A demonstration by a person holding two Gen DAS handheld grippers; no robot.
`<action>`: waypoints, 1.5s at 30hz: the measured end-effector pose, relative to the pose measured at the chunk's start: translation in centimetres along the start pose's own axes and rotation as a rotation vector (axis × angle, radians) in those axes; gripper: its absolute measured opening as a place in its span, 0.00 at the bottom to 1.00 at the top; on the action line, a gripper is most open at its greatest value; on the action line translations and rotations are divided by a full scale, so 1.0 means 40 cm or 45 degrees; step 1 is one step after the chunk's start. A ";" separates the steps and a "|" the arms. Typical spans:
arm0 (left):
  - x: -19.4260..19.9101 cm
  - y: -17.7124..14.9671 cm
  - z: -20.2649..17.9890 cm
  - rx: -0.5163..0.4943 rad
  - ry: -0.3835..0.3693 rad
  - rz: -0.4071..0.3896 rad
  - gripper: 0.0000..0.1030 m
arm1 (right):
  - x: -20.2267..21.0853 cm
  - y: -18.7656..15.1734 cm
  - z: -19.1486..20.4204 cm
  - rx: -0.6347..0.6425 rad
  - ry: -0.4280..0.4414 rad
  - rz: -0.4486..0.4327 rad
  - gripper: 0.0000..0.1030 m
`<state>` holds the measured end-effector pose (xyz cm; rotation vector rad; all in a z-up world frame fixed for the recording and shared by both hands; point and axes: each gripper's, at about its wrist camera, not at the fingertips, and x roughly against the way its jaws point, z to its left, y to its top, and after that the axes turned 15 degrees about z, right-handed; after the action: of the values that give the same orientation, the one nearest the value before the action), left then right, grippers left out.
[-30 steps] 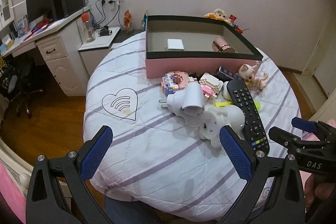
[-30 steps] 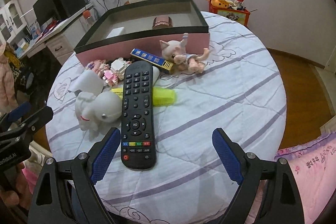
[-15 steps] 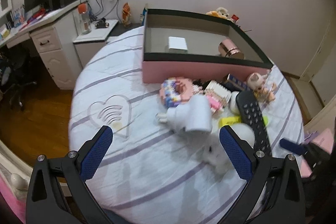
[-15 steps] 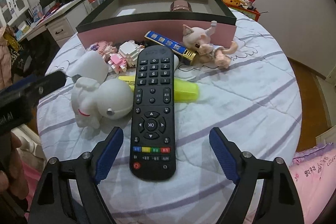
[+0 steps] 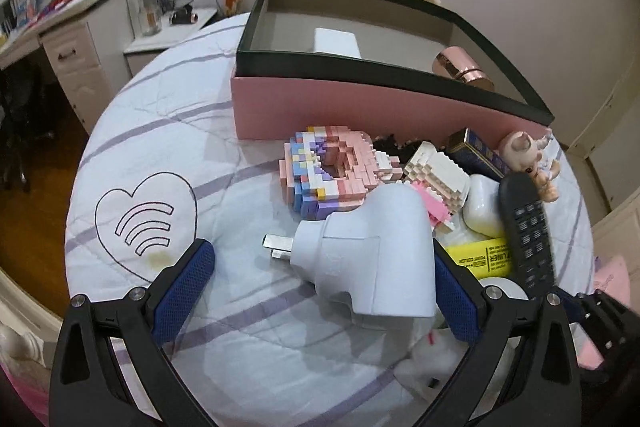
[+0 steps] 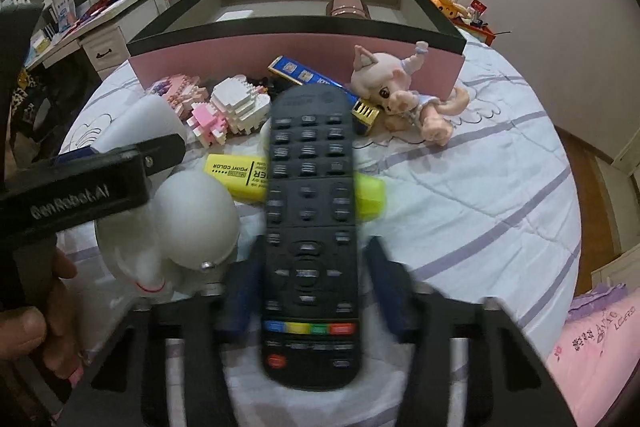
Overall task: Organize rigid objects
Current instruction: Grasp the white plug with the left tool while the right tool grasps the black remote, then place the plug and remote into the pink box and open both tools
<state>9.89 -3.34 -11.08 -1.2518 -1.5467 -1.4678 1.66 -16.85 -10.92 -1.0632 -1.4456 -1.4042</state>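
Note:
A black remote [image 6: 310, 227] lies on the round table between the fingers of my right gripper [image 6: 312, 287], whose blue pads stand close on either side of it; the frame is blurred there. The remote also shows in the left wrist view [image 5: 528, 227]. My left gripper [image 5: 320, 287] is open around a white plug adapter [image 5: 372, 255]. Behind stand a pink box with a black rim [image 5: 360, 107] [image 6: 280, 55], holding a white block [image 5: 335, 41] and a copper cylinder [image 5: 464, 69].
On the striped cloth lie a pink brick model [image 5: 332, 167], a white brick model [image 6: 236, 107], a yellow highlighter [image 6: 240, 173], a white toy [image 6: 192, 223], a blue-gold box [image 6: 320, 83] and a cat doll [image 6: 400, 95]. A desk [image 5: 72, 39] stands at far left.
Both grippers have moved forward and down. The left one now straddles the plug adapter. The right one's fingers have narrowed from wide open to close beside the remote.

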 end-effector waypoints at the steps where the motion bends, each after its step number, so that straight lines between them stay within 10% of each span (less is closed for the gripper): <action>1: 0.002 -0.002 -0.001 -0.004 -0.001 -0.008 0.96 | 0.001 0.000 -0.007 -0.002 0.014 0.001 0.43; 5: 0.018 -0.008 0.006 -0.017 -0.042 -0.041 0.72 | 0.005 -0.005 -0.022 -0.010 0.039 -0.003 0.43; 29: 0.199 -0.001 0.043 -0.061 -0.010 -0.187 0.72 | 0.128 0.002 -0.101 -0.097 0.259 -0.123 0.43; 38: 0.241 0.223 -0.030 -0.139 -0.018 -0.261 0.72 | 0.204 0.272 -0.107 -0.001 0.213 -0.263 0.43; 45: 0.147 0.426 -0.081 -0.165 0.000 -0.187 0.72 | 0.112 0.515 -0.137 0.005 0.199 -0.172 0.43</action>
<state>23.38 -6.82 0.81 -1.2325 -1.5938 -1.6854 20.09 -21.95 -0.52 -0.8464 -1.4264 -1.5436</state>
